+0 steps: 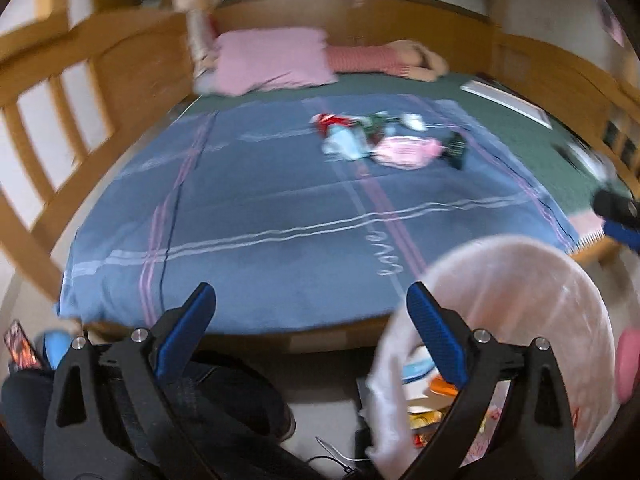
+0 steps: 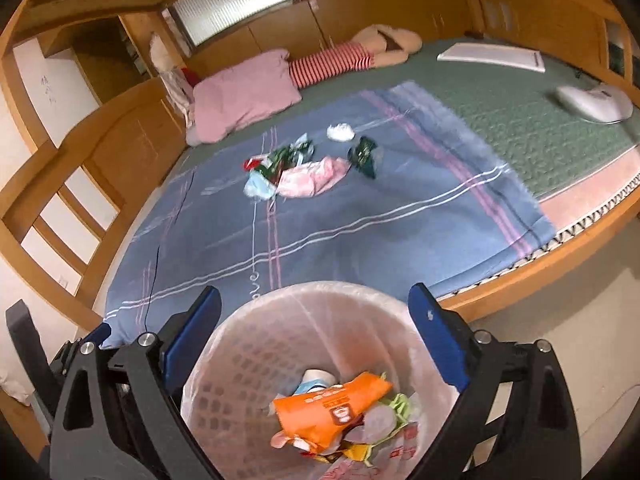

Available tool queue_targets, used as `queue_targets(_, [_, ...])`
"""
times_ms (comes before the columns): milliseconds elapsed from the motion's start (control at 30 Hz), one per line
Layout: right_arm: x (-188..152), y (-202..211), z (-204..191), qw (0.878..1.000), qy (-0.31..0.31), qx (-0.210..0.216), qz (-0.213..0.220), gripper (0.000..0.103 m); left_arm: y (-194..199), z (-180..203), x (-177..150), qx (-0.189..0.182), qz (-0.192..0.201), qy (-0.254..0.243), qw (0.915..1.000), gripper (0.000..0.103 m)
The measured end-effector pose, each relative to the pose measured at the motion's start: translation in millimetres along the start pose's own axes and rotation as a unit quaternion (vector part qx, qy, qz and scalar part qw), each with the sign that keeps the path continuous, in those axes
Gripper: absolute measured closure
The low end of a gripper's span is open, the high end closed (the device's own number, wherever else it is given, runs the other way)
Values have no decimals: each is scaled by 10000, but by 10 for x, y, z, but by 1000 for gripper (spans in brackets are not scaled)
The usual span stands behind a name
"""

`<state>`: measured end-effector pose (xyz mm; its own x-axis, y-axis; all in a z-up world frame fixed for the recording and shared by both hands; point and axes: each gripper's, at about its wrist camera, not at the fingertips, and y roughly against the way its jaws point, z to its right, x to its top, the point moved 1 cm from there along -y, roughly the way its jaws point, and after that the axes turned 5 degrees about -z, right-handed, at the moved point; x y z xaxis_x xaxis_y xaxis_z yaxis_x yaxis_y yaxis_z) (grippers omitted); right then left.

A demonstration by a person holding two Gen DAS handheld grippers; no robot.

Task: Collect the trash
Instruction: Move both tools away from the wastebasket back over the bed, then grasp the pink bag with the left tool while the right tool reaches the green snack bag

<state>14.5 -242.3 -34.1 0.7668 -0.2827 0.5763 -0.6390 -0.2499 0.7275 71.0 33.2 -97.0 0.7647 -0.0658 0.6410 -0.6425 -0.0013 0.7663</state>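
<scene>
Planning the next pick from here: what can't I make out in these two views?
- Trash pile on the blue blanket: left wrist view is motion-blurred; piece count unclear.
- Bin contents: lower layers hidden under the orange wrapper.
- Bin base: cut off by the bottom edge in both views.
- Right gripper: only a blurred sliver at the left view's edge.

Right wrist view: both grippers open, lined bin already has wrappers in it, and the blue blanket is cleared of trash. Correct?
Not quite. The blue blanket is not cleared: a cluster of wrappers and a white crumpled wad lie on it, as the right wrist view shows. The rest holds: the lined bin has wrappers in it, and the right gripper and left gripper are open.
</scene>
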Motion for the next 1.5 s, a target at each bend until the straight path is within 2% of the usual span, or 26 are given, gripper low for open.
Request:
queue_targets(100, [28,-54,-127,9999,160,30,-20,10,-97,-219,-3,99,-147,357,9992,7])
queue_targets(233, [51,-129,-238,9995,314,21,-71,10,-200,-353,-55,249,-237,558,9978,7])
queue_targets(433, [16,-246,-275,9993,265,84,-247,10,-291,-377,-125,423,-305,571,9970,7])
queue_targets(600, [11,-275,-274,9993,262,60,-260,10,-282,-378,-114,419,-300,582,9970,7])
queue_targets(767, [185,-321,-322,9991,307,134,-246,10,-383,-419,131,556,-225,559,9966,7])
queue_targets(933, [609,-446,-427,9987,502,92,-58,10,-545,-553,606,493,-165,859,9949,5])
queue_targets(1067, [1026,-763,-510,9987,511,54,-72,10,-765,-620,893,874,-41,734,9935,5])
queue_targets(1133, [1243,-1105,-549,9987,401,121,-286,10,-924,-705,932,1046,-75,760,9916,5])
queue_targets(1200, [1381,-1433,-581,9981,383,104,-461,10,-1101,-818,873,953,-308,999,9899,5])
queue_targets(1300, [1578,-2021,-564,9972,300,-253,-633,10,-1352,-954,722,511,-720,1447,9855,5])
queue_targets(1367, [1689,-2335,-448,9969,-26,-512,-600,10,-1430,-988,687,501,-875,1552,9827,5])
queue_targets(1433, [1785,-2637,-290,9942,-427,-790,-595,10,-1435,-999,691,618,-772,1530,9833,5])
queue_targets(1500, [1845,-2899,-225,9906,-531,-1019,-743,10,-1453,-1014,693,701,-776,1508,9830,5])
